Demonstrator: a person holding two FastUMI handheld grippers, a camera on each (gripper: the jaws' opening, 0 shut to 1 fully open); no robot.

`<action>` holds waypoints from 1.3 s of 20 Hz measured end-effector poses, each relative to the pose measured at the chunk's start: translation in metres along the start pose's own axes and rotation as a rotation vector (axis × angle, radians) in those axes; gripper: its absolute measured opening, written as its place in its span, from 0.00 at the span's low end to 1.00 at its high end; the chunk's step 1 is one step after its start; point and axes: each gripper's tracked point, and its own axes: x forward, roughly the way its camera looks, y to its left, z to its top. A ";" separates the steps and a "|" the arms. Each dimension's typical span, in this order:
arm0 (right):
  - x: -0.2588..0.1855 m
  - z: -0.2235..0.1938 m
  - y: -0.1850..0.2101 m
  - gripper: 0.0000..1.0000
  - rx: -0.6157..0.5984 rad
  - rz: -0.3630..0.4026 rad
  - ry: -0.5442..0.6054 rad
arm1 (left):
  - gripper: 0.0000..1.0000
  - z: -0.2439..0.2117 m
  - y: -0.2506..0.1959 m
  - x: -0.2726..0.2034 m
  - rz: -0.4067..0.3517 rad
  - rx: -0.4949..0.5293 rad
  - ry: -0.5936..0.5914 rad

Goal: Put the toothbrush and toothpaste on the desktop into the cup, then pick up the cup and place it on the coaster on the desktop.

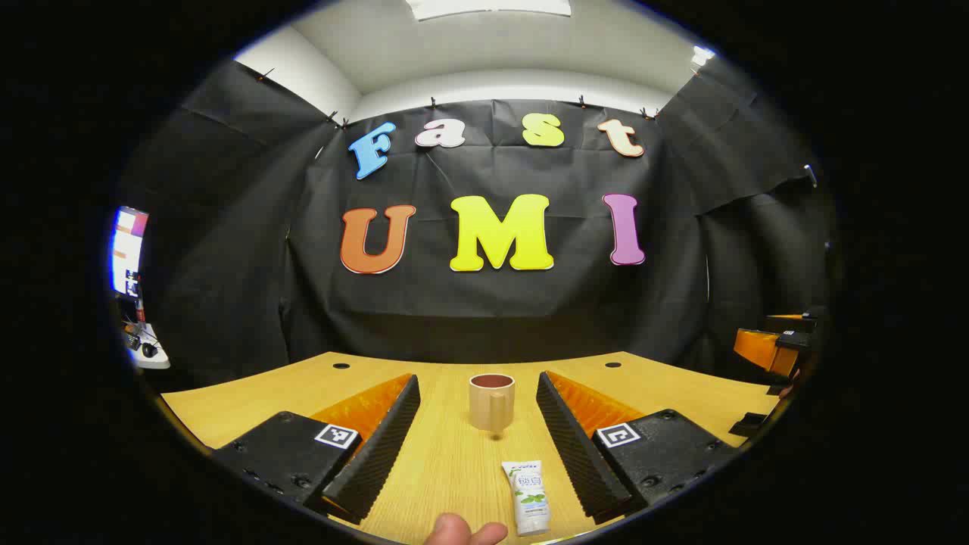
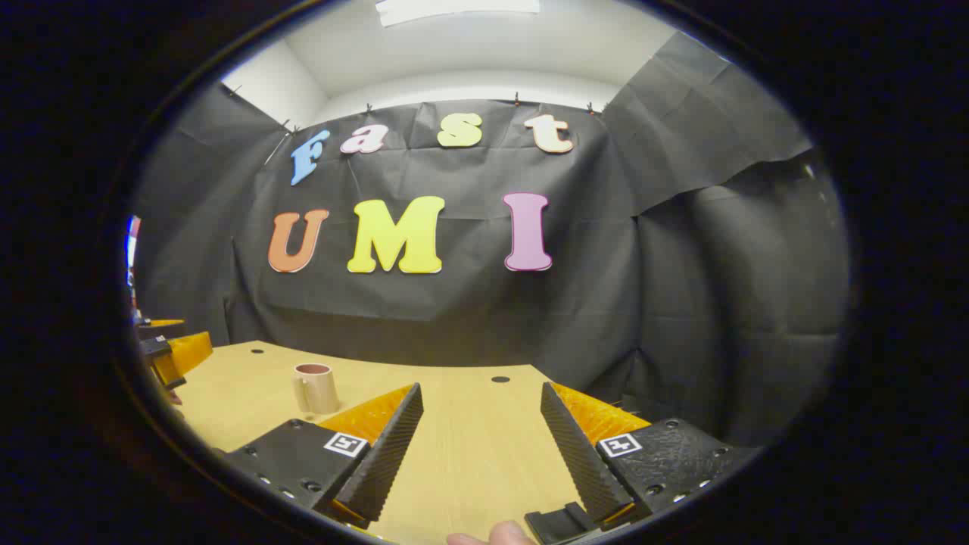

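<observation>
A beige cup (image 1: 491,401) with a dark inside stands upright on the wooden desktop (image 1: 454,462), straight ahead of my left gripper (image 1: 479,412). That gripper is open, its fingers wide on either side of the cup and short of it. A white toothpaste tube (image 1: 528,496) lies flat on the desk between the fingers, close to the camera. In the right gripper view the cup (image 2: 316,387) stands far to the left. My right gripper (image 2: 481,420) is open over bare desktop (image 2: 469,454), with nothing between its fingers.
Black cloth walls close the desk at the back and on the sides. The other gripper (image 1: 776,348) shows at the right edge of the left gripper view, and at the left edge of the right gripper view (image 2: 163,350). A fingertip (image 1: 462,530) shows at the bottom.
</observation>
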 end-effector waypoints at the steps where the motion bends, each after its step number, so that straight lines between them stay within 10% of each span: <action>1: 0.002 0.000 0.001 0.97 -0.004 0.005 0.000 | 0.98 -0.003 0.007 0.003 0.015 0.003 0.004; 26: 0.007 -0.009 0.036 0.97 0.025 0.062 0.024 | 0.98 -0.022 0.016 0.007 0.061 -0.061 0.072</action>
